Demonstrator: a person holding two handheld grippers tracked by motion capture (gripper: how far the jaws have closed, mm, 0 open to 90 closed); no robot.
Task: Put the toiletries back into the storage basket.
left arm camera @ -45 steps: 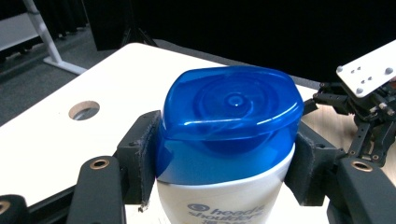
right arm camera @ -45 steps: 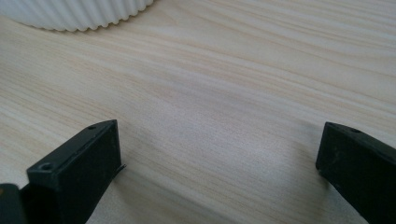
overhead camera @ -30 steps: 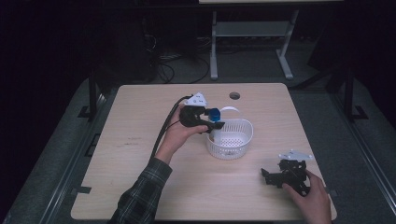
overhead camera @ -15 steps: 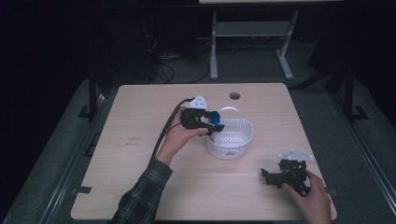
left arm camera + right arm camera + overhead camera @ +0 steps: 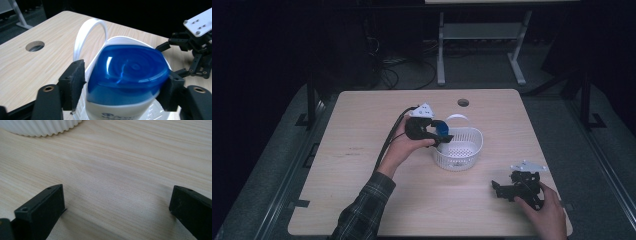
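Observation:
A white bottle with a blue cap (image 5: 127,70) sits between the jaws of my left gripper (image 5: 125,92), which is shut on it. In the high view the left gripper (image 5: 443,134) holds the bottle (image 5: 442,127) over the left rim of a white perforated basket (image 5: 462,162) at mid-table. The basket's handle (image 5: 91,25) stands up behind the bottle. My right gripper (image 5: 498,190) rests on the table at the front right, jaws pointing left. Its jaws stand wide open over bare wood (image 5: 117,205), with the basket's ribbed wall (image 5: 45,127) farther off.
The light wooden table (image 5: 362,150) has a round cable hole (image 5: 463,102) near its far edge. A cable trails from the left gripper along the plaid sleeve (image 5: 362,210). Dark floor and a metal stand (image 5: 482,35) lie beyond the table.
The left gripper has eased the blue-capped bottle slightly down and toward the basket. The right gripper has stayed put.

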